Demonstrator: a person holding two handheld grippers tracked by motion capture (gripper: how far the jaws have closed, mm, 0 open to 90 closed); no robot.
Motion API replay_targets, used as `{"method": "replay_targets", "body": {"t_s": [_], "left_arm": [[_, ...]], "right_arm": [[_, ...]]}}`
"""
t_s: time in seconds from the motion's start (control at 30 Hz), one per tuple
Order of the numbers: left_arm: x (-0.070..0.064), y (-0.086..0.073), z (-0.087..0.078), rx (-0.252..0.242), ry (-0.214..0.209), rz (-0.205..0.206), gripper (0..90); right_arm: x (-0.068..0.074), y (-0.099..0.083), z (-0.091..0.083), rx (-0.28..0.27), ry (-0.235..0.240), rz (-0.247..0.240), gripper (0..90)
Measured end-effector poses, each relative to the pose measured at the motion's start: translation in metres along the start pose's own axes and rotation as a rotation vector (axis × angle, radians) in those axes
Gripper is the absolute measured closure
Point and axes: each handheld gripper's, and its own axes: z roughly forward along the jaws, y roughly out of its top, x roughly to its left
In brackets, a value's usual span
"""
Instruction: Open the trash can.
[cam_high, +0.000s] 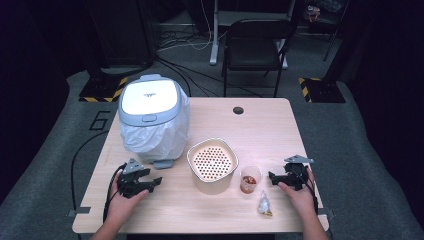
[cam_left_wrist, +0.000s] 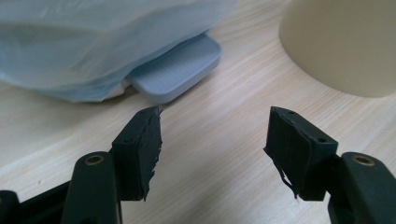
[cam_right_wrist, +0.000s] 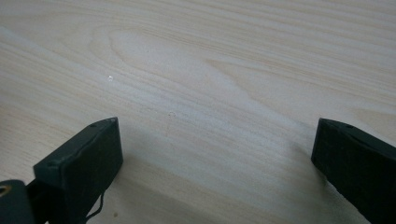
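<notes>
Both hands are resting on the table (cam_high: 270, 125). The left gripper (cam_high: 150, 183) is sitting wide open, holding nothing, near the bin (cam_high: 152, 117) and its pedal (cam_left_wrist: 180, 70). The right gripper (cam_high: 274, 177) is spread wide too — just beside the little cup (cam_high: 250, 180), maybe getting ready to grab it. The bin lid's writing is too tiny to read.

This looks like a lab or test room, not a home. The light wooden surface (cam_high: 260, 125) stands alone on grey carpet (cam_high: 50, 165) in a dark space. Loose cables (cam_high: 175, 45) trail across the floor behind it, yellow-and-black hazard tape marks the stand feet (cam_high: 102, 90), and a folding chair (cam_high: 255, 47) sits empty beyond.
</notes>
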Motion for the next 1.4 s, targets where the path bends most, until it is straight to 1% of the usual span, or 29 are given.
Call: {"method": "replay_targets", "body": {"t_s": [0.07,0.1,0.13,0.23,0.4,0.47,0.5,0.53,0.57,0.6,0.63,0.67,0.7,0.77,0.8,0.83,0.87,0.93,0.97,1.0,1.03,1.07,1.1,1.17,1.2,1.23,1.3,1.37,1.4], "left_arm": [[-0.002,0.001,0.001,-0.006,0.001,0.002,36.0],[-0.004,0.005,0.003,-0.007,-0.003,0.001,36.2],[-0.004,0.006,0.004,-0.006,-0.002,0.017,36.2],[-0.005,0.010,0.007,-0.008,0.004,0.029,36.2],[-0.009,0.015,0.017,-0.026,0.003,0.024,36.3],[-0.010,0.016,0.022,-0.030,0.000,0.002,36.3],[-0.010,0.017,0.023,-0.030,0.006,0.011,36.3],[-0.010,0.017,0.023,-0.030,0.006,0.011,36.3],[-0.010,0.017,0.024,-0.027,0.011,0.025,36.3],[-0.010,0.018,0.025,-0.029,0.013,0.024,36.5],[-0.012,0.018,0.027,-0.044,0.019,0.017,36.9],[-0.010,0.019,0.028,-0.032,0.013,0.042,37.2],[-0.010,0.019,0.029,-0.034,0.013,0.052,37.7],[-0.012,0.020,0.033,-0.036,0.008,0.059,39.0],[-0.012,0.021,0.035,-0.032,0.009,0.083,39.2],[-0.016,0.020,0.037,-0.029,0.011,0.049,39.1],[-0.016,0.020,0.037,-0.029,0.011,0.049,39.2],[-0.017,0.019,0.040,-0.027,0.028,0.071,39.1],[-0.018,0.018,0.042,-0.048,0.042,0.076,38.7],[-0.017,0.018,0.042,-0.034,0.035,0.089,38.7],[-0.017,0.018,0.043,-0.047,0.041,0.092,38.6],[-0.017,0.017,0.043,-0.053,0.035,0.096,38.1],[-0.015,0.017,0.042,-0.049,0.029,0.115,38.0],[-0.015,0.016,0.043,-0.058,0.032,0.120,37.9],[-0.016,0.015,0.043,-0.055,0.024,0.104,37.9],[-0.016,0.014,0.044,-0.061,0.030,0.120,38.0],[-0.015,0.014,0.043,-0.039,0.050,0.225,38.0],[-0.018,0.013,0.044,-0.027,0.083,0.282,37.9],[-0.020,0.012,0.045,-0.028,0.087,0.290,37.8]], "right_arm": [[0.000,0.000,0.000,0.000,0.000,0.000,1.4],[0.000,0.000,0.000,0.000,0.000,0.000,1.4],[0.000,0.000,0.000,0.000,0.000,0.000,1.4],[0.000,0.000,0.000,0.000,0.000,0.000,1.4],[0.000,0.000,0.000,0.000,0.000,0.000,1.4],[0.000,0.000,0.000,0.000,0.000,0.000,1.4],[0.000,0.000,0.000,0.000,0.000,0.000,1.4],[0.000,0.000,0.000,0.000,0.000,0.000,1.4],[0.000,0.000,0.000,0.000,0.000,0.000,1.4],[0.000,0.000,0.000,0.000,0.000,0.000,1.4],[0.000,0.000,0.000,0.000,0.000,0.000,1.4],[0.000,0.000,0.000,0.000,0.000,0.000,1.4],[0.000,0.000,0.000,0.000,0.000,0.000,1.4],[0.000,0.000,0.000,0.000,0.000,0.000,1.4],[0.000,0.000,0.000,0.000,0.000,0.000,1.4],[0.000,0.000,0.000,0.000,0.000,0.000,1.4],[0.000,0.000,0.000,0.000,0.000,0.000,1.4],[0.000,0.000,0.000,0.000,0.000,0.000,1.4],[0.000,0.000,0.000,0.000,0.000,0.000,1.4],[0.000,0.000,0.000,0.000,0.000,0.000,1.4],[0.000,0.000,0.000,0.000,0.000,0.000,1.4],[0.000,0.000,0.000,0.000,0.000,0.000,1.4],[0.000,0.000,0.000,0.000,0.000,0.000,1.4],[0.000,0.000,0.000,0.000,0.000,0.000,1.4],[0.000,0.000,0.000,0.000,0.000,0.000,1.4],[0.000,0.000,0.000,0.000,0.000,0.000,1.4],[0.000,0.000,0.000,0.000,0.000,0.000,1.4],[0.000,0.000,0.000,0.000,0.000,0.000,1.4],[0.000,0.000,0.000,0.000,0.000,0.000,1.4]]}}
